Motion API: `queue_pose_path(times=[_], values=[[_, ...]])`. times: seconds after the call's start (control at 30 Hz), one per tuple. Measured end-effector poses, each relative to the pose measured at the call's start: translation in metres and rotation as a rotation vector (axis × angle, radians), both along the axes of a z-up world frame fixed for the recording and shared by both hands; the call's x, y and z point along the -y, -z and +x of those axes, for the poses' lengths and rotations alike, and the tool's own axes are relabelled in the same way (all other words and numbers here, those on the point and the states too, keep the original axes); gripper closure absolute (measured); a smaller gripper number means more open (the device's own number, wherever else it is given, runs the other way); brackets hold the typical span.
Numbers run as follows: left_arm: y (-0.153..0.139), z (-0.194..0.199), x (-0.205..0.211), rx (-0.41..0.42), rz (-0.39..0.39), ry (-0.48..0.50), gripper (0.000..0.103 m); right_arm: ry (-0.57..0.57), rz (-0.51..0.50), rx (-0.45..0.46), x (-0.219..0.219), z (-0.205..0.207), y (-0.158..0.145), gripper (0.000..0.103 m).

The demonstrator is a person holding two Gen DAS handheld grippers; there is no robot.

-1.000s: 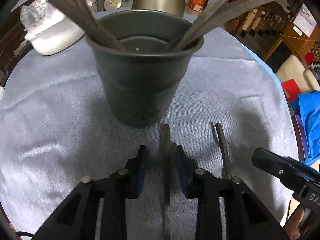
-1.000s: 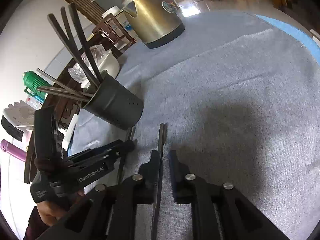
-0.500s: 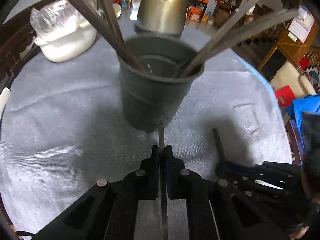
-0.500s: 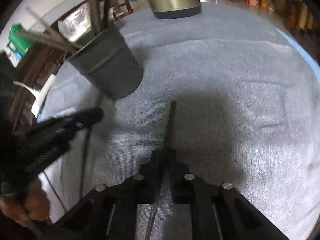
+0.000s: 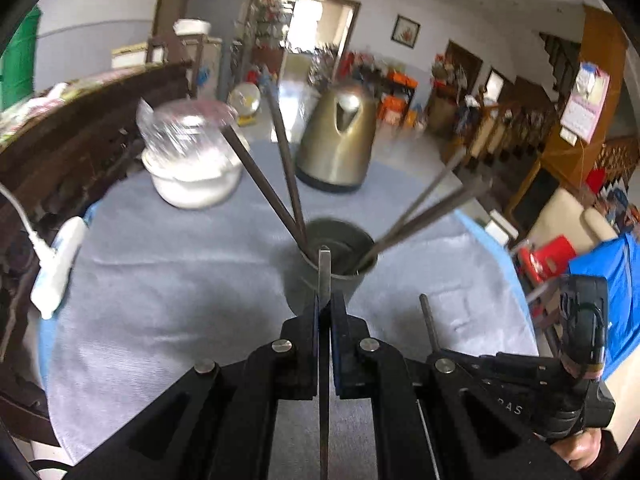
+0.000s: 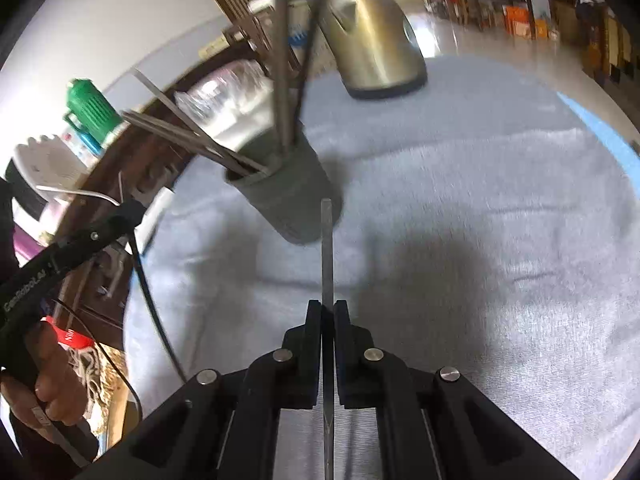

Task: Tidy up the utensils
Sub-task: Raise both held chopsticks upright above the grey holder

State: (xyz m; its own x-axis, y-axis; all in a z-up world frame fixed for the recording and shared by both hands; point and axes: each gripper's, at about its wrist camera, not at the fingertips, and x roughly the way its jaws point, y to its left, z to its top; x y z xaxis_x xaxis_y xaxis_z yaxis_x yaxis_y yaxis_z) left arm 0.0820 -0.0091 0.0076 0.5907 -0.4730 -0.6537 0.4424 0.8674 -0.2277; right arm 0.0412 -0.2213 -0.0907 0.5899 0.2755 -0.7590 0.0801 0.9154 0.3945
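Grippers (image 5: 325, 312) (image 6: 328, 314) each clamping flat metal utensil (image 5: 324, 280) (image 6: 327, 248) — perhaps steel, near cup (image 5: 332, 256)

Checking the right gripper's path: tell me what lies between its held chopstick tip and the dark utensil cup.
Nothing: in the right wrist view the chopstick tip overlaps the utensil cup wall, with only grey tablecloth around. How near they really are cannot be told.
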Motion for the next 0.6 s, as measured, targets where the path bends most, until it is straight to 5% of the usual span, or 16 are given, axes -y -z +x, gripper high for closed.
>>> queue_pose_path(times=[0.23,0.6], values=[[-0.013,-0.012,-0.008,0.065,-0.002,-0.032,0.098,0.016,0.015,0.121,-0.014,-0.009,-0.021,0.097],[-0.016,-0.025,-0.003,0.115,0.045,-0.043,0.098,-0.008,0.041,0.145,-0.032,-0.007,-0.018,0.096]])
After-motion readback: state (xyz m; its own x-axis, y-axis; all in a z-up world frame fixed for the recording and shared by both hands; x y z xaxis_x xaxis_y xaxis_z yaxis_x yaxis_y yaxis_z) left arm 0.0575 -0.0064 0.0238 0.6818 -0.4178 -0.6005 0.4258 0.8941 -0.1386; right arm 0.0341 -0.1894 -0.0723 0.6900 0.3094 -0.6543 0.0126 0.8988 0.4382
